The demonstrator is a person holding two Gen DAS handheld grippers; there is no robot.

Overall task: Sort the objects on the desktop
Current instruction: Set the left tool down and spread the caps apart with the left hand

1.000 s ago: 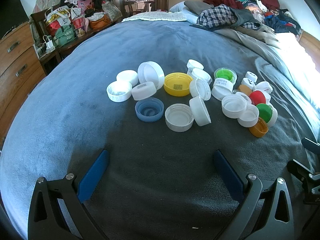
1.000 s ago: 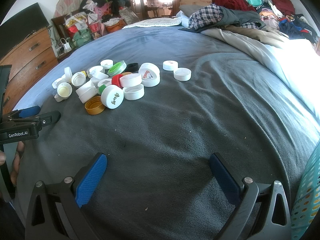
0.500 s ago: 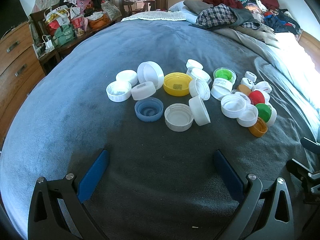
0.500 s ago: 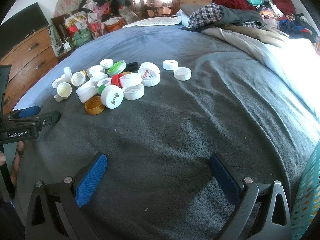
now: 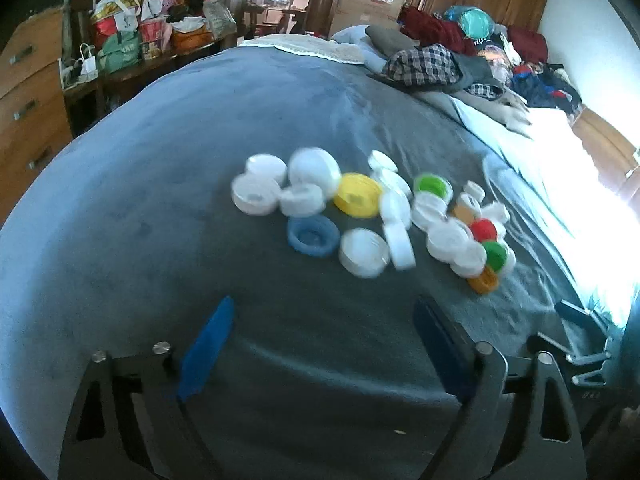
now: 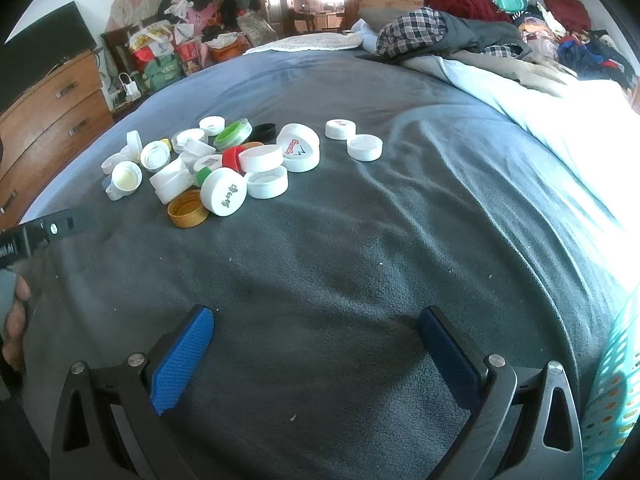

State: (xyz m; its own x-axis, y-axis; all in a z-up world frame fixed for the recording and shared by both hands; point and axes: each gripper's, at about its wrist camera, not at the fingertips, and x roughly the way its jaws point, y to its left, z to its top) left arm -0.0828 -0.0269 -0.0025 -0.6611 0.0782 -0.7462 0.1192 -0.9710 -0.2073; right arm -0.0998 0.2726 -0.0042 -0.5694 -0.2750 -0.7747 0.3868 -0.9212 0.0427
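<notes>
Several plastic bottle caps lie in a loose heap on a grey-blue blanket [image 5: 140, 184]. Most are white; a blue cap [image 5: 313, 235], a yellow cap [image 5: 357, 195], a red cap [image 5: 483, 229], green ones and an orange cap [image 6: 187, 209] are among them. The left wrist view is blurred by motion. My left gripper [image 5: 322, 314] hovers short of the heap, its jaws closing with nothing between them. My right gripper [image 6: 316, 318] stands open over bare blanket, right of the heap and apart from it. Two white caps [image 6: 364, 147] lie separate at the heap's right.
A teal perforated basket [image 6: 616, 368] stands at the right edge of the right wrist view. Piled clothes [image 6: 440, 28] cover the far side of the bed. A wooden dresser [image 6: 48, 116] and bags stand to the left. A person's hand [image 6: 14, 320] holds the left gripper.
The left gripper's blue fingers have come closer together, and its view has shifted and tilted, blurring the caps. The right gripper's view is unchanged.
</notes>
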